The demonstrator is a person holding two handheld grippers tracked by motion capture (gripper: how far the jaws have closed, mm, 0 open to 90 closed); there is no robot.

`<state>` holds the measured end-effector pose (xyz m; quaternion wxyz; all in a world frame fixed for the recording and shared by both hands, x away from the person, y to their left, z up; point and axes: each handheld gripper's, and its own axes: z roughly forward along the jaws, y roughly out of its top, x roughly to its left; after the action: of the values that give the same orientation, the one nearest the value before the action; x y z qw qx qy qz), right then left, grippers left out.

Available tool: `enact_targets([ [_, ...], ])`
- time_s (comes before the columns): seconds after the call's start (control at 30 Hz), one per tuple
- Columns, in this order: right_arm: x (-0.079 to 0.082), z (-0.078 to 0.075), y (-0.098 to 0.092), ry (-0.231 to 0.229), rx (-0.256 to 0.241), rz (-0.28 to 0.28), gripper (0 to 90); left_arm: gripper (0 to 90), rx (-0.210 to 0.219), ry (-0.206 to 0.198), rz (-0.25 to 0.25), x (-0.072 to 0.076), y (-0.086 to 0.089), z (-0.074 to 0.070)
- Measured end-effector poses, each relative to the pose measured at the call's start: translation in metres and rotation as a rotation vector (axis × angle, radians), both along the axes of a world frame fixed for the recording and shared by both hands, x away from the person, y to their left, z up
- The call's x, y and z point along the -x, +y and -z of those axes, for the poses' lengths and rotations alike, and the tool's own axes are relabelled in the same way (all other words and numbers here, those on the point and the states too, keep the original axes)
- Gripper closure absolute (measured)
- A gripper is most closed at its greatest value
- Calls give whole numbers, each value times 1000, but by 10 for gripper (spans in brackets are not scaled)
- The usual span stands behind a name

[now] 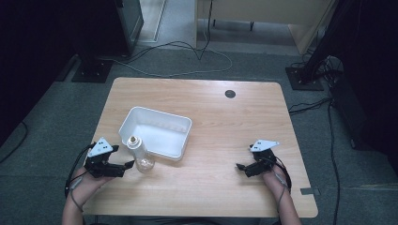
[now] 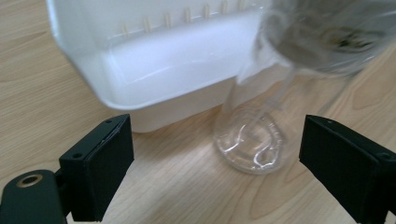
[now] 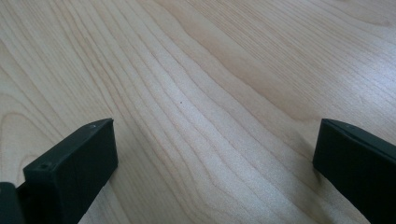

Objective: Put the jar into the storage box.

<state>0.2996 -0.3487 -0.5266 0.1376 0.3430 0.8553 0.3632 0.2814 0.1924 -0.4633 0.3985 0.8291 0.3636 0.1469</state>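
The left claw (image 1: 126,165) is lining up on the clear bottle (image 1: 139,152), jaws spread wide and nothing between them yet. The bottle is standing upright on the table (image 1: 225,131), just beside the near wall of the white tub (image 1: 180,123), so the approach is coming in low from the open side rather than over the tub. In the left gripper view the bottle's base (image 2: 252,147) is sitting between the jaws but ahead of them. The right claw (image 1: 239,167) is waiting well apart, jaws also open over bare wood, leaving the other hand room.
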Motion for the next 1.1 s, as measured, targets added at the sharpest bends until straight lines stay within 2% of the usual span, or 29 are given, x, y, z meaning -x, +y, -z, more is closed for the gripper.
enact_targets([
  [0.17,0,0,0,-1,0,-1,0,101,-7,14,17,2,-7,-5],
  [0.33,0,0,0,-1,0,-1,0,101,1,27,3,1,-11,-7],
  [0.57,0,0,0,0,0,0,0,102,46,13,3,1,-18,-10],
  [0.87,0,0,0,-1,0,-1,0,102,25,16,-2,1,-32,-11],
  [1.03,0,0,0,-1,0,-1,0,110,31,8,-44,0,-35,-13],
  [1.07,0,0,0,-1,0,-1,0,178,38,-2,-60,1,-35,-14],
  [1.1,0,0,0,-1,0,-1,0,195,54,1,-64,0,-35,-14],
])
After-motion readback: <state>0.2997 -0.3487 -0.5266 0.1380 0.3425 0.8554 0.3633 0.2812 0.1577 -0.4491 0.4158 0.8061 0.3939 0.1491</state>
